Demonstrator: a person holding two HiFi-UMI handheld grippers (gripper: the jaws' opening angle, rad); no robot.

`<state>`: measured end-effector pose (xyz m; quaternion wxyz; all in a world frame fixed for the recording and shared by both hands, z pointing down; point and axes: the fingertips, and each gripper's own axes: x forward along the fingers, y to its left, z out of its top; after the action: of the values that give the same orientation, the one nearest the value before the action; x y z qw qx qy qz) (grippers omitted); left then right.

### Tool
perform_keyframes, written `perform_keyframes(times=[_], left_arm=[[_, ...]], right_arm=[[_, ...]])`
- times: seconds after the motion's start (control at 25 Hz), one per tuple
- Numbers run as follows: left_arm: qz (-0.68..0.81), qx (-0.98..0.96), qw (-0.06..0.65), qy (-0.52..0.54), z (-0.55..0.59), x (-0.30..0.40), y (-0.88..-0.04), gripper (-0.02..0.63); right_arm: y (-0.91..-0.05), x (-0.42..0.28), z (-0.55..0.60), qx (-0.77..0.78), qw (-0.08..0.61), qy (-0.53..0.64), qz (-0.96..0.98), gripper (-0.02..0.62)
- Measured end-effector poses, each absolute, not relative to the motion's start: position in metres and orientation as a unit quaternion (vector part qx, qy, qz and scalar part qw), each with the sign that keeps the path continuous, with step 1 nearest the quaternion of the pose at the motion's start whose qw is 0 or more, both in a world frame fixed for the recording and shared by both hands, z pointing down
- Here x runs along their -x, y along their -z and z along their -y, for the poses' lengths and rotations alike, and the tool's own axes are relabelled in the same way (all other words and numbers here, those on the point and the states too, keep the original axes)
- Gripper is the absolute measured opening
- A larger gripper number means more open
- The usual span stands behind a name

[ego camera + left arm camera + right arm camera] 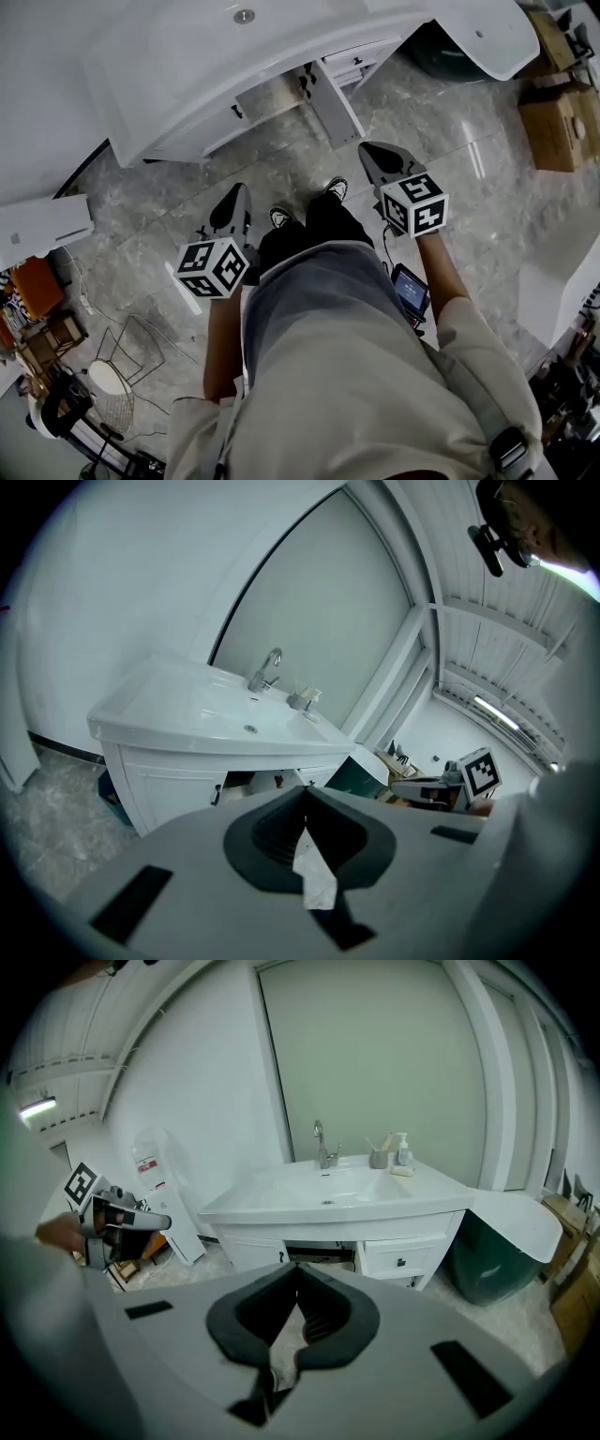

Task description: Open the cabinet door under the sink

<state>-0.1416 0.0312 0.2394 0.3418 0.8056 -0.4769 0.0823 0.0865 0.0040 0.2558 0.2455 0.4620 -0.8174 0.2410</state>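
Two tools sit in the lower half of the head view, one in each of the person's hands: the left tool (240, 193) at centre left and the right tool (367, 150) at centre right. Each carries one marker cube (213, 268). Both point toward the white sink cabinet (192, 131) in the upper part of the frame and are well apart from it. In each tool's own view the dark jaws meet at their tips with nothing between them, and only floor shows through the slit behind.

One cabinet door (335, 101) stands swung out from the cabinet front, just above the right tool in the head view. To its left is an open compartment (270, 94). Two shoes (281, 217) stand on the grey marbled floor (281, 169) between the tools.

The head view shows the basin from above, with one drain (244, 16), and two cardboard boxes (561, 127) at the right edge. It does not show what stands on the counter (441, 1185). The right gripper view does: one faucet (322, 1145), one cup (379, 1158) and one pump bottle (402, 1150) at the back. It also shows one drawer (403, 1260) and a dark green bin (487, 1260) at the right. Each gripper view also catches the other tool at its edge.
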Motion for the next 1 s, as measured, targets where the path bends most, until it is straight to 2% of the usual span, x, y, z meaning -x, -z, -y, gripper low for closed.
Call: perform_keyframes(times=[1.0], left_arm=[[0.587, -0.771, 0.244, -0.030, -0.006, 0.222, -0.158, -0.003]], right_arm=[[-0.159, -0.022, 0.025, -0.468, 0.153, -0.177, 0.852, 0.012]])
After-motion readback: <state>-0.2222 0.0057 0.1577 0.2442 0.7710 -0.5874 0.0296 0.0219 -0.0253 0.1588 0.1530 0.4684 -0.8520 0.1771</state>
